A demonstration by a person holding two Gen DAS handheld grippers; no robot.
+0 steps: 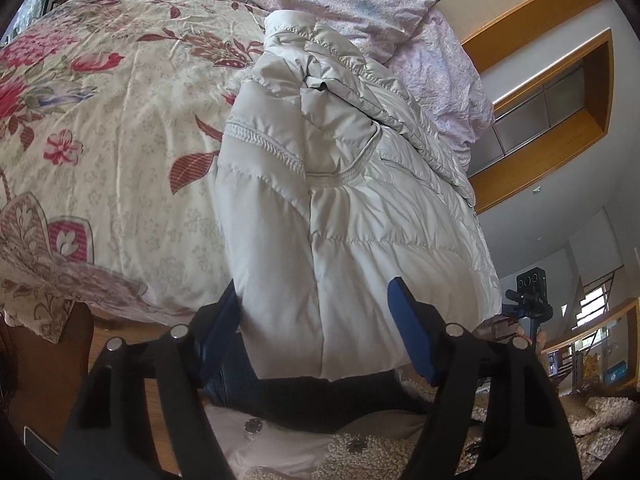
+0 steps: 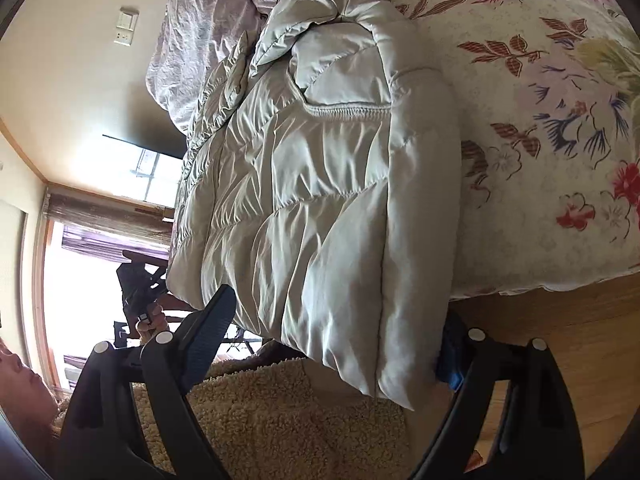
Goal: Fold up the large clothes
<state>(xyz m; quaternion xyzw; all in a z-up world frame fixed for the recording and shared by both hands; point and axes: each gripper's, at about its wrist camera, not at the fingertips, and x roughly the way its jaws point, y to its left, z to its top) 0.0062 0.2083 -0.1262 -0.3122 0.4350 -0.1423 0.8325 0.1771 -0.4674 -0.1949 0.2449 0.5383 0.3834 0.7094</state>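
Both grippers straddle the near hem of the pale grey quilted puffer jacket (image 1: 320, 184). Your left gripper (image 1: 316, 320) has its blue-padded jaws apart around the hanging hem; the right-hand pad stands clear of the fabric, and the other is half hidden behind the bulge, so you cannot tell whether it touches. Your right gripper (image 2: 336, 340) is likewise spread, one black finger (image 2: 208, 332) at the jacket's window-side edge, the blue pad (image 2: 452, 356) tucked behind the folded edge on the other side. Neither is clamped yet.

The jacket lies along the edge of the bed on the cream floral bedspread (image 1: 112, 128), its hem drooping over the edge above the beige fleece garment (image 2: 260, 412) you are wearing.

Your main risk is the padding: it is thick and slippery, so a shallow bite may catch only the outer shell and let the filling slide out when you lift. A sleeve is already folded across the body; an uneven pull by your two hands would likely undo it. Farther off, the collar touches the crumpled lilac duvet (image 1: 360, 4); dragging could snag it or ruck the bedspread.
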